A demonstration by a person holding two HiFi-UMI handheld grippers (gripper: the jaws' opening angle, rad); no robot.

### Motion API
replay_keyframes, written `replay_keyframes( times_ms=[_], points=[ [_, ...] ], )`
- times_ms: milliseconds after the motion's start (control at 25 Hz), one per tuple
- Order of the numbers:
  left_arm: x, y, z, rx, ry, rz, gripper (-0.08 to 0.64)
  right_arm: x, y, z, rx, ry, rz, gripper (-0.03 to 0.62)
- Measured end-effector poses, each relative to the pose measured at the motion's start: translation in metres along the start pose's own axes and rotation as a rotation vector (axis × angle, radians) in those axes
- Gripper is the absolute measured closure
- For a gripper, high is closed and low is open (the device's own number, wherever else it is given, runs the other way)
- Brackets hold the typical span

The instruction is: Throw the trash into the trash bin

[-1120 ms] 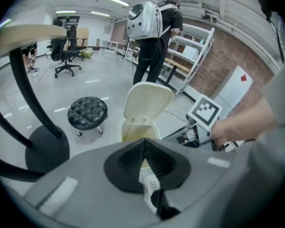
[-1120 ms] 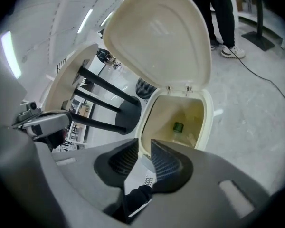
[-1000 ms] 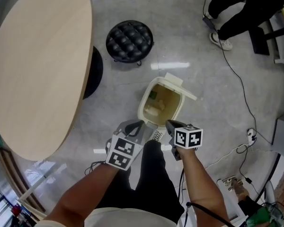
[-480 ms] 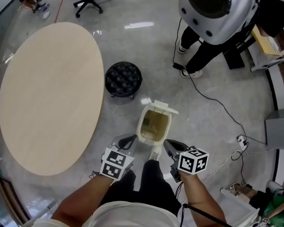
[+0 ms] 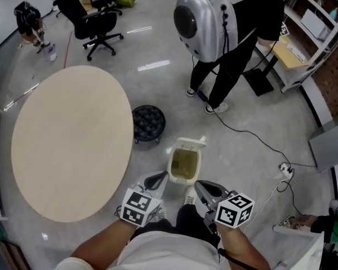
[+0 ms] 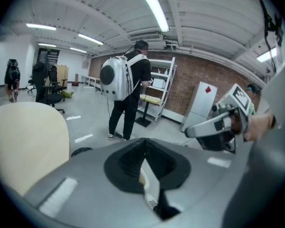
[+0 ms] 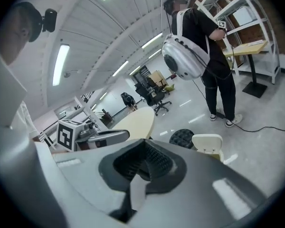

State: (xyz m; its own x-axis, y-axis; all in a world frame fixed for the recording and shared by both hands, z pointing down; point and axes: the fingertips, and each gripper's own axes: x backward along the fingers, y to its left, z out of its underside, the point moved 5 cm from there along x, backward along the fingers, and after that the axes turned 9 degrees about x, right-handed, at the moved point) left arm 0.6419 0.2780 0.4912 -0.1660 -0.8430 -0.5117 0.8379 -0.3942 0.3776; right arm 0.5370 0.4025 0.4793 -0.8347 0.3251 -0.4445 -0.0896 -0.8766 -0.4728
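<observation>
The cream trash bin (image 5: 184, 165) stands on the floor with its lid (image 5: 190, 144) flipped open; its inside looks yellowish and I cannot make out the contents. In the head view my left gripper (image 5: 159, 177) hangs just left of the bin's near rim, and my right gripper (image 5: 199, 185) just right of it. Both are well above the bin, shut, with nothing between their jaws. The left gripper view shows its own shut tips (image 6: 145, 141) and the right gripper (image 6: 213, 127) beyond. The right gripper view shows the bin lid (image 7: 208, 144) past its tips (image 7: 143, 144).
A large round wooden table (image 5: 67, 139) fills the left side. A black tufted stool (image 5: 148, 122) sits beside the bin. A person with a silver backpack (image 5: 205, 21) stands behind, an office chair (image 5: 96, 21) is further back, and a cable (image 5: 259, 142) runs across the floor.
Both grippers have risen away from the bin, which now looks smaller and farther below. The head view has lifted, bringing the person with the backpack and the chairs into sight.
</observation>
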Motion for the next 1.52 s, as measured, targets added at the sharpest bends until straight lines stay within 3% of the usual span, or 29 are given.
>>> replay_keyframes(
  times_ms=[240,480,760,1000,1120,1320,1520],
  points=[
    [0.037,-0.02,-0.015,-0.018,-0.061,0.06,0.554,0.037,0.036,-0.009,0.024,-0.111,0.035,0.591],
    [0.043,-0.046,-0.025,-0.02,-0.11,0.07,0.554,0.072,0.035,-0.016,0.04,-0.161,0.021,0.591],
    [0.044,-0.077,-0.026,0.004,-0.159,0.01,0.554,0.111,0.024,-0.025,0.113,-0.166,-0.028,0.591],
    [0.042,-0.126,-0.033,-0.023,-0.231,-0.024,0.554,0.155,0.01,-0.021,0.222,-0.187,-0.03,0.591],
    [0.046,-0.152,-0.02,0.009,-0.241,-0.036,0.554,0.171,0.003,-0.005,0.233,-0.174,-0.046,0.591],
    [0.046,-0.178,0.003,-0.031,-0.216,-0.092,0.554,0.192,-0.011,0.016,0.19,-0.161,-0.069,0.592],
    [0.055,-0.187,0.013,-0.026,-0.206,-0.095,0.554,0.204,-0.009,0.03,0.185,-0.15,-0.057,0.592]
  ],
)
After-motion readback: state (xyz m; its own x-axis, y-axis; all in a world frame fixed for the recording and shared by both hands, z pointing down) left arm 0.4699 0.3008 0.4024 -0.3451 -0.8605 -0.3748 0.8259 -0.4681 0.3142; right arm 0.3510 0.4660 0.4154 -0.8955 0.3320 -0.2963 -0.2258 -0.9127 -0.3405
